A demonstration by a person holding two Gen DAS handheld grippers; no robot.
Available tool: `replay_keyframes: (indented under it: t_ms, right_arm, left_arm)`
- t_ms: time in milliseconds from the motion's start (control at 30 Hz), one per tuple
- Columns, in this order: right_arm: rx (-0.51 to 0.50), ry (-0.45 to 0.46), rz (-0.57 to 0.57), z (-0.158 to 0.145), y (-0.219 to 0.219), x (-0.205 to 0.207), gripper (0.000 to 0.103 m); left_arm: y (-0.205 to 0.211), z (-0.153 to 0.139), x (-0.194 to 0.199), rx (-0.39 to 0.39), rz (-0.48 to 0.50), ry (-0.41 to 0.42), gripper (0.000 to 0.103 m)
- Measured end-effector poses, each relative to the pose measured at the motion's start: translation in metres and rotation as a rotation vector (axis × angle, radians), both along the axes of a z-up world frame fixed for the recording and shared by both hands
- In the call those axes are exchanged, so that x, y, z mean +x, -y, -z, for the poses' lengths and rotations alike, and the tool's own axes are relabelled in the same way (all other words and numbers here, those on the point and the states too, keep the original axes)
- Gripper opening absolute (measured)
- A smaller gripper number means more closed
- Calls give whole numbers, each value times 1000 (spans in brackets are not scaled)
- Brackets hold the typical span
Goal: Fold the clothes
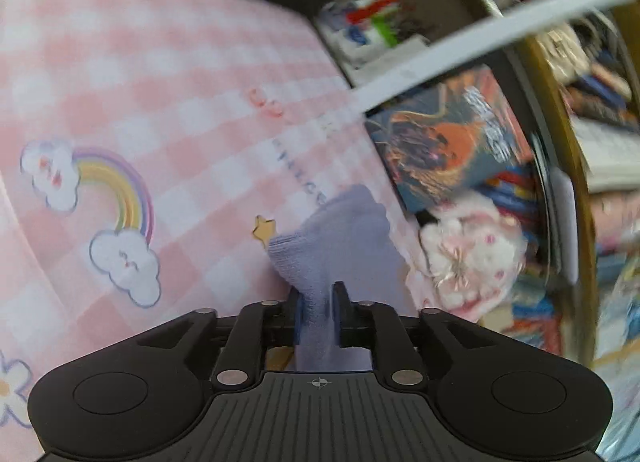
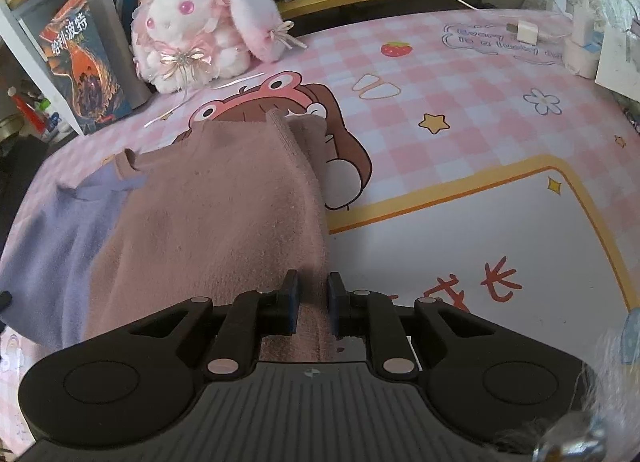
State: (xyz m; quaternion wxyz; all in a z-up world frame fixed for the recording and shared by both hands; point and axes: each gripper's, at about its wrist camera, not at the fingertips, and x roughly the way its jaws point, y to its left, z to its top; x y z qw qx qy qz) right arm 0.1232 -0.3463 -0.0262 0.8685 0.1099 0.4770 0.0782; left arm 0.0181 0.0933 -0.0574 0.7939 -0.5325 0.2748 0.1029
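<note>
- Left gripper (image 1: 318,294) clamped on a bunched fold of lavender knit fabric (image 1: 340,246), pinched tight between the pads and poking out past the fingertips.
- Right gripper (image 2: 313,288) closed on the right-hand edge of a dusty-pink sweater (image 2: 224,213), ribbed hem squeezed between the blue pads.
- Sweater spread on the pink gingham desk mat (image 2: 460,101), pink panel in the middle, lavender sleeve or panel (image 2: 52,229) trailing to the left in the right wrist view.
- Top of the pink knit lying over the cartoon frog-hat figure (image 2: 280,89) printed on the mat.
- Plush bunny (image 2: 192,29) with pink bows upright beyond the sweater, near its far edge, apart from it.
- Illustrated book (image 2: 86,69) leaning just left of the bunny, against the white shelf frame (image 2: 24,49).
- White charger plug (image 2: 526,31) with cable at the far right of the mat.
- Rainbow-and-cloud print (image 1: 104,205) and small yellow star (image 1: 264,229) visible on the mat in the left wrist view; surroundings there blurred.
</note>
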Motion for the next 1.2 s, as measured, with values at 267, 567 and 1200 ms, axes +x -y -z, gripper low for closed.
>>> replay_keyframes:
  t_ms: [267,567,1200]
  right_arm:
    - [-38,-2,-3,-1,-6,1,14]
    - [-23,-7,-4,1,-10,0,14]
    - [134,-41,-270,4,-41,6,14]
  left_arm:
    - [-3,21,20,-74,-9,-9,40]
    - [-18,32,27,-117,-45,-10,10]
    - [9,-59,11,272,-16,118,8]
